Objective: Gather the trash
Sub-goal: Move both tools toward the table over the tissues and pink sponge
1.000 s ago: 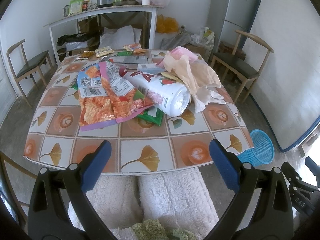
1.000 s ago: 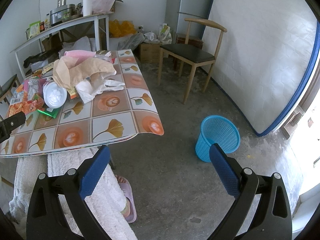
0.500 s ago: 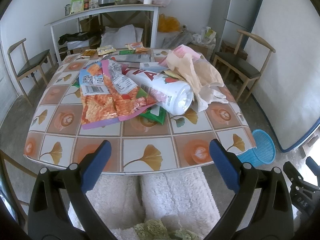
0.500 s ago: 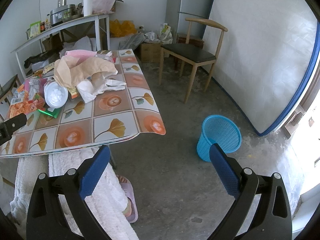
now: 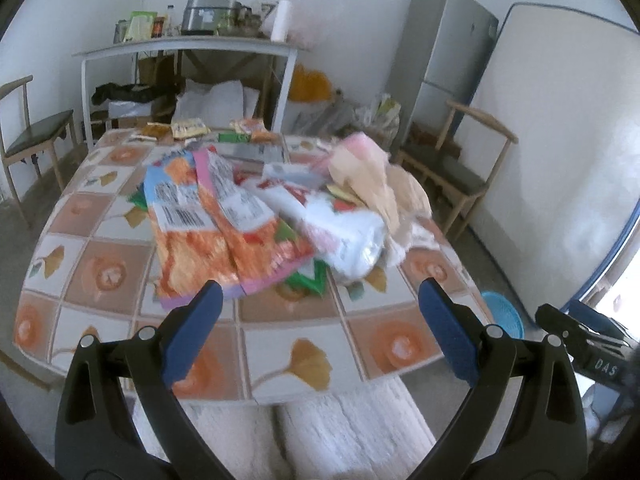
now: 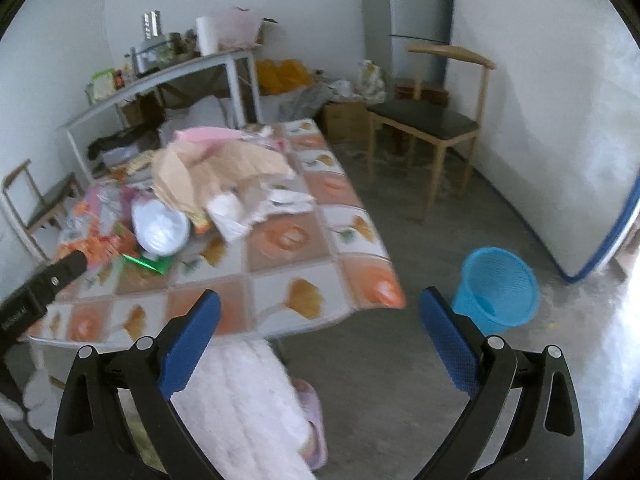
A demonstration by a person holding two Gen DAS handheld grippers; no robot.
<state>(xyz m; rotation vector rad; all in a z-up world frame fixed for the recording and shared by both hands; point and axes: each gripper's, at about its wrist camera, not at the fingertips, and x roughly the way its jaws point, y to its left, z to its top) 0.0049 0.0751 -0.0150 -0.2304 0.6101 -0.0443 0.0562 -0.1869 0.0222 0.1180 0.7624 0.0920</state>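
Orange snack bags (image 5: 212, 236) lie in a heap on the tiled counter (image 5: 288, 356) beside a white bottle (image 5: 344, 236) and crumpled beige paper (image 5: 376, 176), just ahead of the left gripper (image 5: 316, 320), whose jaws are spread and empty. The right gripper (image 6: 320, 328), jaws also spread, hangs off the counter's corner, with the blue basket (image 6: 496, 288) on the floor to its right.

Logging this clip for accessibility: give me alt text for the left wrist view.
Open left gripper hovers at the near edge of a tiled table piled with orange snack bags, a white bottle and crumpled paper; blue basket on the floor beyond.
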